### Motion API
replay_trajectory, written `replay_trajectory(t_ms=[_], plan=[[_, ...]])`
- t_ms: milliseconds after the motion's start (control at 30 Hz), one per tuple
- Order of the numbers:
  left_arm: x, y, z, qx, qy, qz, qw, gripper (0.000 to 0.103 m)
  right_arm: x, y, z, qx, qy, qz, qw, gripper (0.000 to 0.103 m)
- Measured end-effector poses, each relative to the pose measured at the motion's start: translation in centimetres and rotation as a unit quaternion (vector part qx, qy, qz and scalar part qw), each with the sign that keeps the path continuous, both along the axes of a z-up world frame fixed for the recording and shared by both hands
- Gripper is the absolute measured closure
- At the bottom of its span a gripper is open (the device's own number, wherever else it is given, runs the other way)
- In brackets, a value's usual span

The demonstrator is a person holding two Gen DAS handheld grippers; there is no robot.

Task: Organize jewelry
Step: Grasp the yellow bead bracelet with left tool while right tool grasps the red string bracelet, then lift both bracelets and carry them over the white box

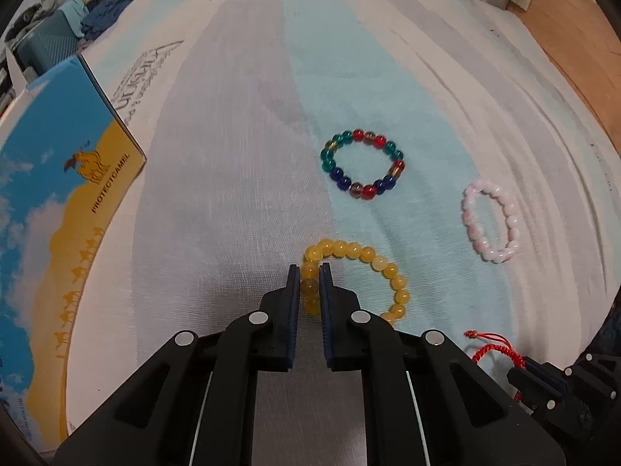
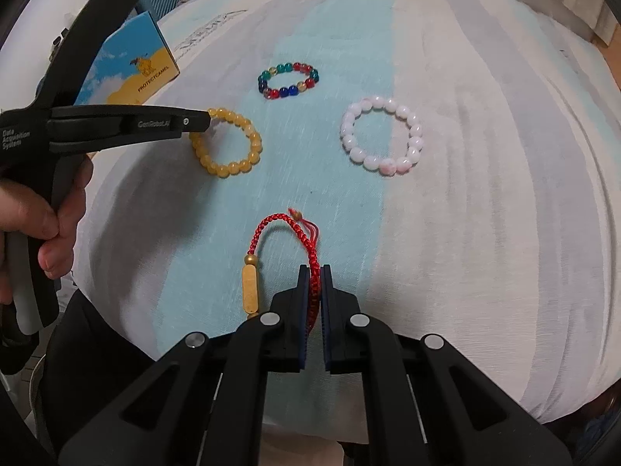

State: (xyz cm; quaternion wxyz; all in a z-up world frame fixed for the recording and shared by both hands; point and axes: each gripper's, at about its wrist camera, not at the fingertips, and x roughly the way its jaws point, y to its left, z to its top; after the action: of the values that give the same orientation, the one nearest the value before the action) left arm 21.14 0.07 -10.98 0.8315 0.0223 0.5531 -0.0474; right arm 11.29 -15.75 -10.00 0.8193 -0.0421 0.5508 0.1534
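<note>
Striped bedsheet (image 1: 240, 155) fills the left wrist view, where the left tool (image 1: 309, 272) pinches the yellow bracelet (image 1: 361, 256) near a box (image 1: 58, 209); right wrist view: the right tool (image 2: 314, 272) clamps the red bracelet (image 2: 271, 221) on the sheet

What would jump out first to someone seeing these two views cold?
Both tools are shut on jewelry at once: the left tool pinches the yellow bead bracelet, and the right tool clamps the red braided cord bracelet nearest the person. Beyond them on the striped cloth lie a multicolored bead bracelet and, to its right, a pale pink one, both untouched.
</note>
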Motion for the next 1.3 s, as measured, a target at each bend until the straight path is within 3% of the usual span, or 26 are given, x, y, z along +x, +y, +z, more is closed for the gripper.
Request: replay_trajectory(t_ms=[1300], plan=[[-2.3, 1.0, 9.5, 0.009, -0.067, -0.007, 0.9977, 0.094, 0.1, 1.4, 6.3, 0.001, -0.069, -0.005, 0.998, 0.099]])
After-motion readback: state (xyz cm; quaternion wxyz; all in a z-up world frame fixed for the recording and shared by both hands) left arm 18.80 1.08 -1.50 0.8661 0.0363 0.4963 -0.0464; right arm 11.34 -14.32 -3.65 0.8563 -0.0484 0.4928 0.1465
